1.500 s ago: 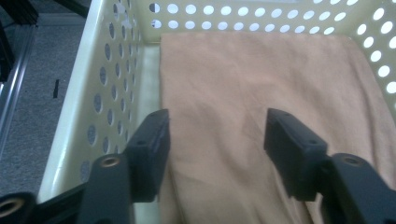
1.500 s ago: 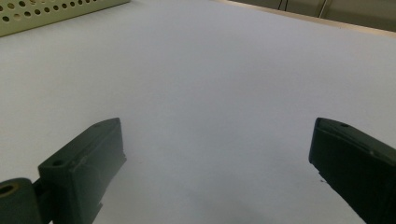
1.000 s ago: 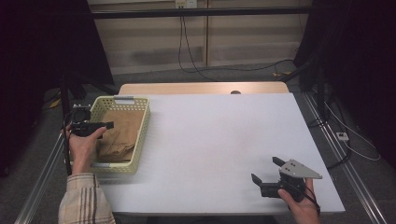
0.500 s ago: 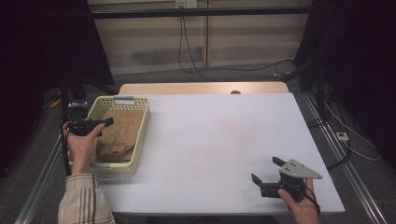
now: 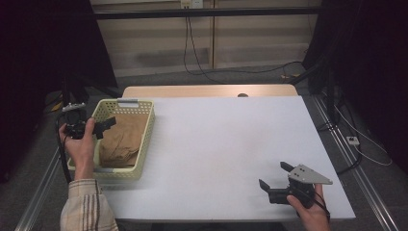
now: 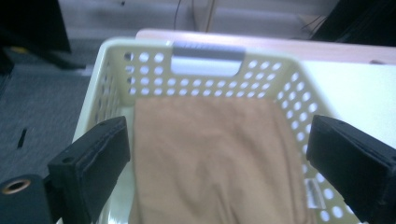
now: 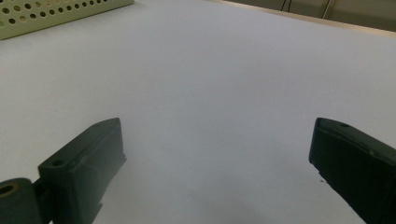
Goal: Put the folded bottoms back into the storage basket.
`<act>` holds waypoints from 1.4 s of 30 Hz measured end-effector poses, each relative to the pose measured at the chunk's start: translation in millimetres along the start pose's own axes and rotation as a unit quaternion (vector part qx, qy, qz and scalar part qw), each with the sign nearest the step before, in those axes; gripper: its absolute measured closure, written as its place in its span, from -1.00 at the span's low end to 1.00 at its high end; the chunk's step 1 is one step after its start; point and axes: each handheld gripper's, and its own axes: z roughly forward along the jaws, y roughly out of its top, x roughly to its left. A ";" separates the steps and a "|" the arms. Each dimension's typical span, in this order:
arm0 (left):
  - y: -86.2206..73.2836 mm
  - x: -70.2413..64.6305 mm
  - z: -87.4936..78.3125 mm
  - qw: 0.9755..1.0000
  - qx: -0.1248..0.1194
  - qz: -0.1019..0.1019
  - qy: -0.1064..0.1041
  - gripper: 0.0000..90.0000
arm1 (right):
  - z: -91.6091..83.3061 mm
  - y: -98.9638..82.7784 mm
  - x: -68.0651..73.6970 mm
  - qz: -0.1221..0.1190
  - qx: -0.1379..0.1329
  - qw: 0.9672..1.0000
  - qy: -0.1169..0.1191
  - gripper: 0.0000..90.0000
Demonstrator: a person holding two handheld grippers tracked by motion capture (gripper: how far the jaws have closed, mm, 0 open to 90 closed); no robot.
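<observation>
Left hand-held gripper (image 5: 103,126) now further toward the near-left side of the pale yellow perforated plastic basket (image 5: 144,144) than a second ago, pulled back a touch and poised at the basket's left rim, tips over the folded tan-brown cloth (image 5: 122,139). Jaws wide apart, nothing between them. From the left gripper view, looking straight down over that cloth (image 6: 215,158), with the basket's far wall (image 6: 205,81) and its grey handle insert (image 6: 208,58) ahead. Cloth lying flat inside the basket, reaching nearly to the walls, lightly creased, untouched. Looks like lining up for a grab at the fabric: a small repositioning rather than a commitment, with the descent not yet made.

Right hand-held gripper (image 5: 276,179) unmoved over the last second, parked at the near-right corner of the white surface (image 5: 226,139), well apart from the basket. Jaws spread, empty, grey three-cornered plate on top. In the right gripper view, bare white surface ahead and a corner of the basket (image 7: 56,14) at the far upper left.

On writing: a small white label (image 6: 315,193) on the basket's inner right wall, too blurred to read. No brand or lettering legible on cloth, basket or either gripper.
</observation>
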 end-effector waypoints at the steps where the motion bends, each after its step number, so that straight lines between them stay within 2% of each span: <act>1: 0.5 -1.1 -1.8 1.000 -0.006 0.000 0.004 -0.86 | -0.1 0.0 0.0 0.001 0.000 1.000 0.000 -0.92; 4: 1.5 -2.4 -6.9 1.000 -0.014 0.009 -0.007 -0.86 | -0.1 0.4 0.1 0.002 -0.001 1.000 0.000 -0.92; 7: 2.3 -3.9 -10.4 0.999 -0.027 0.007 -0.023 -0.86 | 0.5 0.5 0.2 0.001 0.000 1.000 0.002 -0.92; 15: 5.7 -17.7 -13.6 0.998 -0.033 0.022 -0.044 -0.87 | 0.1 1.0 0.2 -0.001 -0.001 1.000 -0.001 -0.92; 16: 5.8 -19.7 -14.4 0.998 -0.033 0.027 -0.044 -0.88 | 0.2 1.1 0.5 -0.002 0.000 1.000 -0.001 -0.92; 18: 5.2 -24.8 -17.1 0.997 -0.042 0.053 -0.044 -0.89 | 0.7 1.0 0.9 -0.004 0.000 1.000 0.000 -0.92; 19: 5.2 -26.2 -18.2 0.996 -0.044 0.057 -0.045 -0.89 | 0.8 0.9 1.1 -0.004 0.001 1.000 0.000 -0.92; 20: 5.3 -27.8 -20.3 0.997 -0.043 0.057 -0.043 -0.89 | 0.8 0.8 1.1 -0.003 0.001 1.000 -0.001 -0.92; 23: 3.8 -30.7 -24.6 0.996 -0.042 0.052 -0.056 -0.89 | 1.2 0.6 0.2 -0.001 0.002 1.000 -0.003 -0.92; 26: -1.2 -33.3 -27.5 0.996 -0.053 0.035 -0.058 -0.89 | 1.0 0.6 0.2 0.000 0.003 1.000 -0.004 -0.92; 28: -3.4 -35.3 -27.5 0.996 -0.052 0.036 -0.065 -0.89 | 1.1 0.7 0.4 -0.001 0.003 1.000 -0.005 -0.92; 32: -7.2 -43.4 -28.5 0.993 -0.056 0.063 -0.081 -0.91 | 1.1 0.8 0.9 0.000 0.003 1.000 -0.006 -0.92; 34: -9.0 -48.4 -30.1 0.992 -0.051 0.081 -0.080 -0.91 | 1.1 0.8 0.6 0.000 0.003 1.000 -0.007 -0.92; 38: -13.4 -57.5 -33.3 0.991 -0.041 0.102 -0.077 -0.89 | 1.0 0.6 0.2 0.000 0.003 1.000 -0.006 -0.92; 39: -14.5 -59.3 -33.9 0.990 -0.039 0.112 -0.075 -0.89 | 1.0 0.6 0.2 0.000 0.003 1.000 -0.006 -0.92; 42: -18.5 -65.7 -35.8 0.989 -0.034 0.124 -0.075 -0.88 | 0.8 0.6 0.4 -0.001 0.003 1.000 -0.006 -0.92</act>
